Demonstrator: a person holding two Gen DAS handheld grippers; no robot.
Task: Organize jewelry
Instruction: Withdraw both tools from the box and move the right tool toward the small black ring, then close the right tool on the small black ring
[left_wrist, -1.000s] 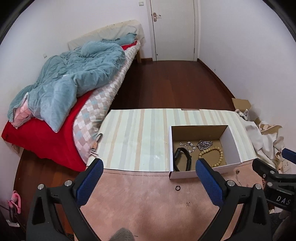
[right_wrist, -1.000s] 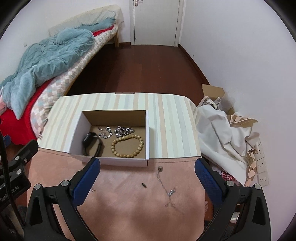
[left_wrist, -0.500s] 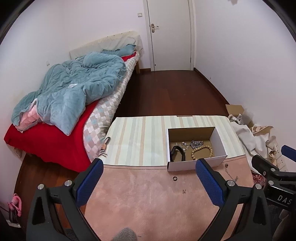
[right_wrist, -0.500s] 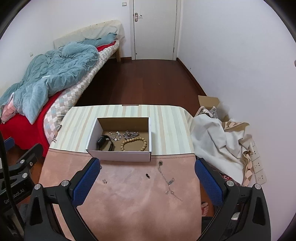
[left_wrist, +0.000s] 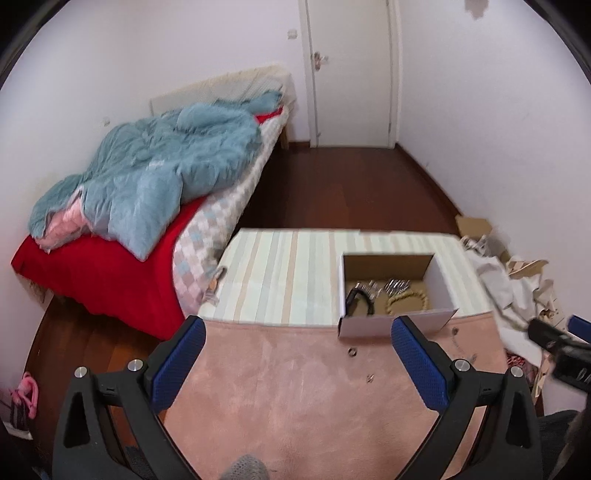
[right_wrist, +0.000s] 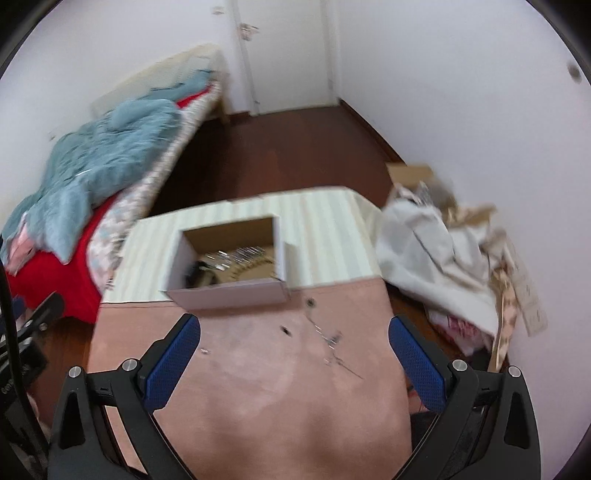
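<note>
Left claw (left_wrist: 297, 356) wide open, empty, high above pink counter (left_wrist: 295, 406). Ring (left_wrist: 352, 352) loose just before box (left_wrist: 391, 325): tiny, hard, slippery; pinch across band. Chain (right_wrist: 328, 339) right of it: light, limp, snaggy; grab mid-length. Right claw (right_wrist: 293, 354) agape, empty.

Left gripper (left_wrist: 297, 341) jaws wide apart, nothing btwn; right gripper (right_wrist: 293, 338) same, tilted slightly.

I see a white box (left_wrist: 373, 326) at one o'clock, pink cloth (left_wrist: 295, 398), striped cloth (left_wrist: 280, 280), and a red bedsheet (left_wrist: 103, 273) at ten.
</note>
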